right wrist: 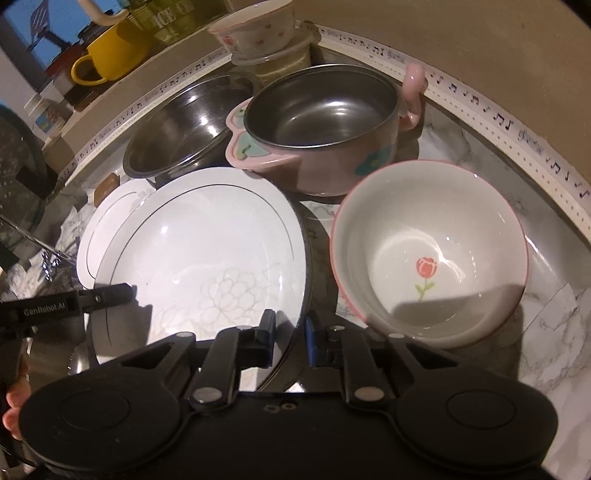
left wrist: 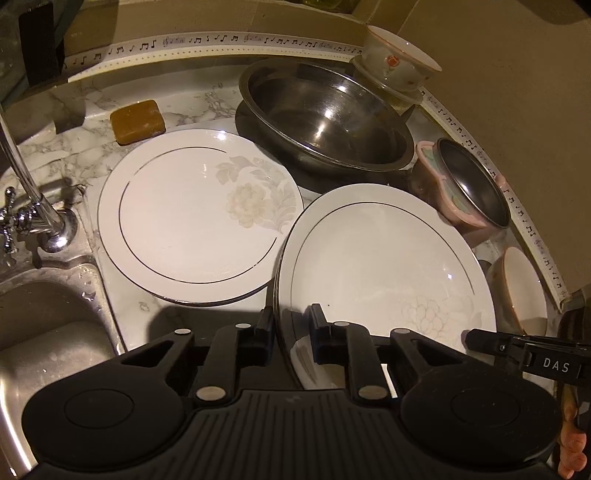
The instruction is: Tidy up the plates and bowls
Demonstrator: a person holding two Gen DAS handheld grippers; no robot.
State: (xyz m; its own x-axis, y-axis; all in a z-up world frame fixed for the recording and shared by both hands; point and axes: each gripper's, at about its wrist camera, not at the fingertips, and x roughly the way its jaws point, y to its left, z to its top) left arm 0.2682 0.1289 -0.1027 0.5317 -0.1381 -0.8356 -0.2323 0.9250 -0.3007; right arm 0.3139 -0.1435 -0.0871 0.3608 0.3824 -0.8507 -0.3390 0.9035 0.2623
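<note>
Two black grippers are pinching the same big white plate with a thin silver ring and a pale flower — one on each side of it. No other plate is held.

Far to the left in the left wrist view sits a steel sink with a shiny tap behind it. Next comes a brown soap bar on the marble counter. Just beside it lies a second white plate with a grey flower, flat on the counter. The left gripper is closed on the near left rim of the held plate, one finger on each side of the edge. That plate sits a bit tilted, its left rim raised over the flat plate's edge. Behind both plates is a large steel bowl.

In the right wrist view, the right gripper is clamped on the near right rim of the same plate. Behind it stands a small steel bowl in a pink holder with a pink handle. To the right, near the held plate but not touching it, sits a white bowl with a red tulip inside. At the back, a small flowered cup rests on top of a jar — close to the wall.
</note>
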